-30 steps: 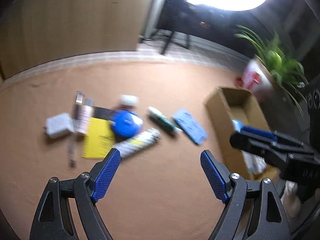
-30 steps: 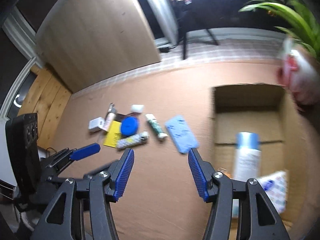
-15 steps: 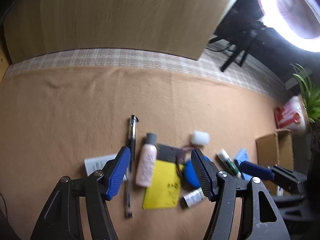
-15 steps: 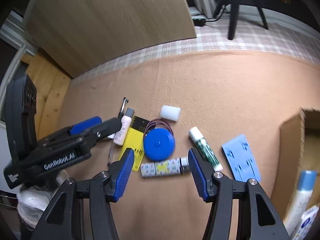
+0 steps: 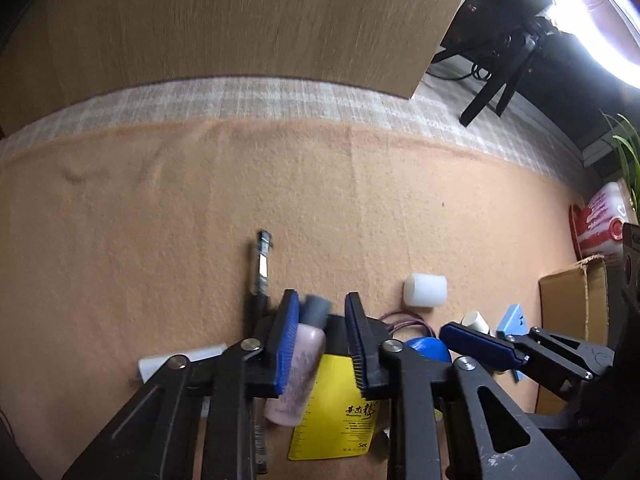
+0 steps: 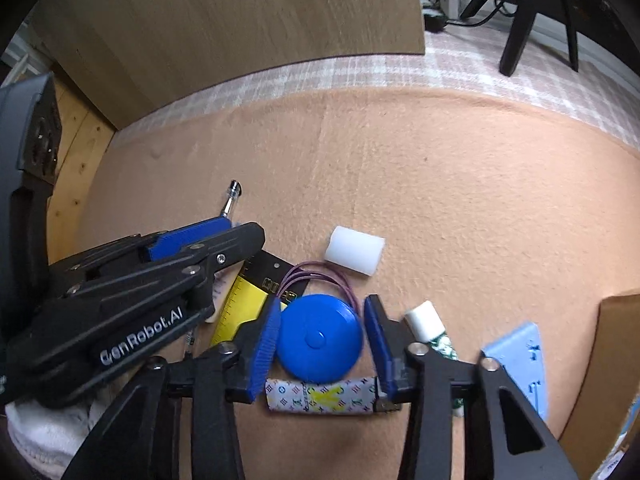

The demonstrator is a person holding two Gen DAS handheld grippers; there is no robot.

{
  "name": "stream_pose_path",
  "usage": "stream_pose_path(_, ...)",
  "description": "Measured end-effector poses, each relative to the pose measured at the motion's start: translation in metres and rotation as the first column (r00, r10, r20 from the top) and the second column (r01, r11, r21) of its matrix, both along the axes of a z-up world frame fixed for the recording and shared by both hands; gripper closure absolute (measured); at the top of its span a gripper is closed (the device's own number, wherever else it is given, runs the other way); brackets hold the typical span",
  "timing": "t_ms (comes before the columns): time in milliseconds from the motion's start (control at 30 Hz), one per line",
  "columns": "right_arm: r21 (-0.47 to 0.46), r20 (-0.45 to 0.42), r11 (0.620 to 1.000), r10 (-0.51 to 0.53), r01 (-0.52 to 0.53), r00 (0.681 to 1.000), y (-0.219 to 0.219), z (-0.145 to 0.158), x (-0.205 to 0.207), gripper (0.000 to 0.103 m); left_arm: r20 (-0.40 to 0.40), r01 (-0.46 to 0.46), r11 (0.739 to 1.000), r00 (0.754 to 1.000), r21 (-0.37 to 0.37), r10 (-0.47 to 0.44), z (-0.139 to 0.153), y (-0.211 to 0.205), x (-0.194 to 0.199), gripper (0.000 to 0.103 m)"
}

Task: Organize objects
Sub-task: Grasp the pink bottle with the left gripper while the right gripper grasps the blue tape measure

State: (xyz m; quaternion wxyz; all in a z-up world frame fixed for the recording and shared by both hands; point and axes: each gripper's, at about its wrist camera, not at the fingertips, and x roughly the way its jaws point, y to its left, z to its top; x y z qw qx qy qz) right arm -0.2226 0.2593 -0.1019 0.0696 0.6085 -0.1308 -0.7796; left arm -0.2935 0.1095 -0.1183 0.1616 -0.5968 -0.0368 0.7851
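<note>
My left gripper (image 5: 320, 308) has its blue pads either side of a small pink bottle (image 5: 298, 376) with a grey cap; the left pad touches it and a narrow gap shows at the right pad. The bottle lies beside a yellow card (image 5: 340, 408) and a pen (image 5: 260, 272). My right gripper (image 6: 322, 312) straddles a round blue tape measure (image 6: 320, 338); its pads sit close to both sides, contact unclear. A patterned tube (image 6: 320, 398) lies just below it. The left gripper body (image 6: 132, 304) shows at the left in the right wrist view.
A white cylinder (image 6: 354, 256), purple hair ties (image 6: 320, 274), a green-and-white tube (image 6: 430, 330) and a light blue card (image 6: 520, 360) lie on the orange cloth. A cardboard box (image 5: 576, 312) stands at right. A wooden board (image 5: 240, 20) stands behind.
Both grippers have moved down to the objects and narrowed: the left around the pink bottle, the right around the blue tape measure.
</note>
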Motion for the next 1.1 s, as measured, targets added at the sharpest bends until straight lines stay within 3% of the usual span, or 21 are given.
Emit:
stream_pose_path(267,-0.05,-0.001,0.998,0.034,-0.034,0.999,-0.002,-0.001,0.024,0.077,-0.009,0.01,1.0,1.0,0.02,-0.01,-0.005,0.001,0.024,0.087)
stream_pose_path(700,-0.114,0.003,0.987,0.113,-0.112,0.994,0.002,-0.005,0.109,0.086,-0.027,0.017,0.999,1.0,0.036,-0.016,-0.005,-0.017,0.089,0.087)
stream_pose_path(767,-0.106,0.004,0.987,0.121,-0.12,0.993,0.004,-0.005,0.12,0.086,-0.027,0.022,0.999,0.999,0.038,-0.021,-0.005,-0.019,0.101,0.087)
stream_pose_path(867,-0.023,-0.002,0.99,0.143,-0.143,0.99,0.007,-0.008,0.135,0.09,-0.03,0.029,0.999,0.999,0.035,-0.028,-0.005,-0.022,0.115,0.087)
stream_pose_path(1000,-0.02,0.002,0.995,0.102,-0.102,0.995,0.02,-0.005,0.144,0.09,-0.048,0.021,1.0,0.999,0.012,-0.021,-0.005,-0.028,0.132,0.087)
stream_pose_path(1100,-0.01,-0.031,0.997,0.071,-0.071,0.997,0.024,0.004,0.146,0.084,-0.047,0.01,1.0,0.999,0.015,-0.009,-0.005,-0.036,0.139,0.087)
